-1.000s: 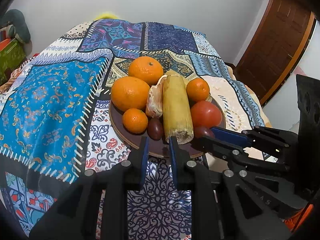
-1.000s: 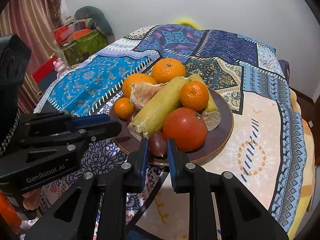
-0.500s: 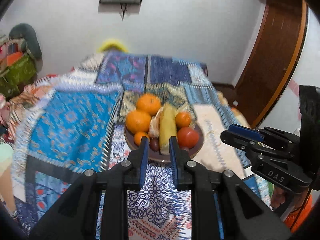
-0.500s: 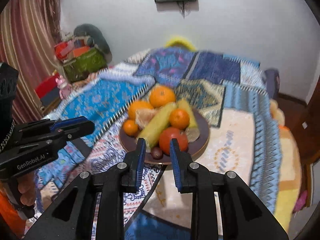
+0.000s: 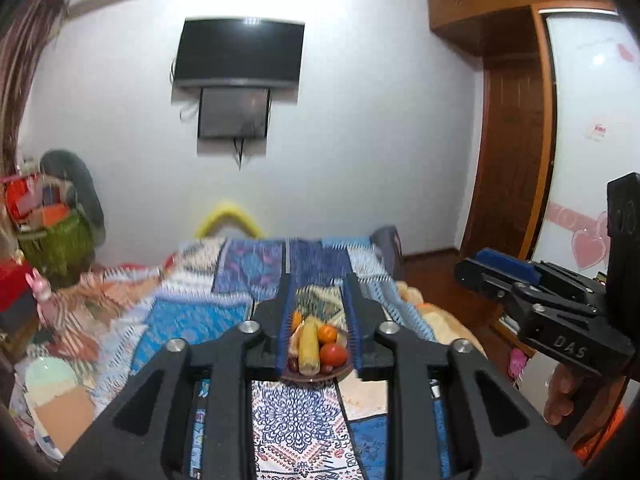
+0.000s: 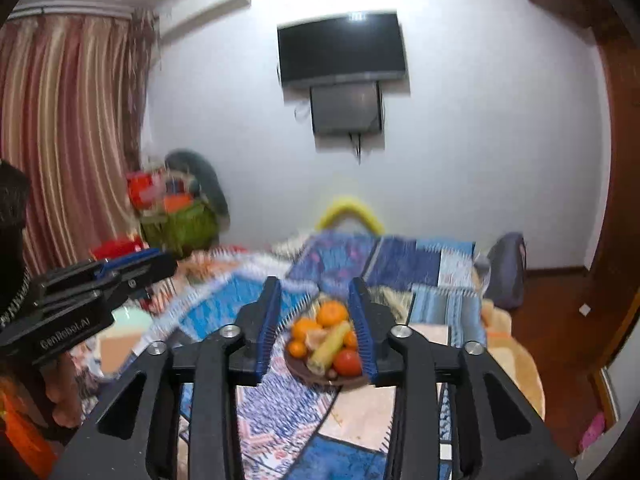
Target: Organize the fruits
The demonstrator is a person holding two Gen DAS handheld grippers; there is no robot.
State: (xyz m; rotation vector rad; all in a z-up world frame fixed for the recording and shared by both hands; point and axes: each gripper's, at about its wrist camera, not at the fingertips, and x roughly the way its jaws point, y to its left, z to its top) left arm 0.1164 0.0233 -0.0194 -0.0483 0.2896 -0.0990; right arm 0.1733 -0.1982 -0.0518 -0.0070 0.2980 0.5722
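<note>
A brown plate [image 5: 316, 377] of fruit sits on the patchwork-covered table, far ahead of both grippers. It holds oranges [image 6: 331, 314], a corn cob [image 5: 309, 347], a red tomato [image 5: 333, 355] and small dark fruits. My left gripper [image 5: 319, 322] is open and empty, high and well back from the plate. My right gripper [image 6: 316, 320] is also open and empty, far back too. The plate also shows in the right wrist view [image 6: 304, 372]. Each gripper shows at the side of the other's view.
The round table carries a blue patchwork cloth [image 5: 296, 424]. A TV [image 5: 239, 54] hangs on the white wall. A wooden wardrobe [image 5: 516, 152] stands at the right. Baskets and toys [image 6: 176, 216] sit by the striped curtain [image 6: 68, 128] at the left.
Both grippers have pulled up and back from the plate, and their jaws have opened from nearly shut to wide. The fruit has not moved.
</note>
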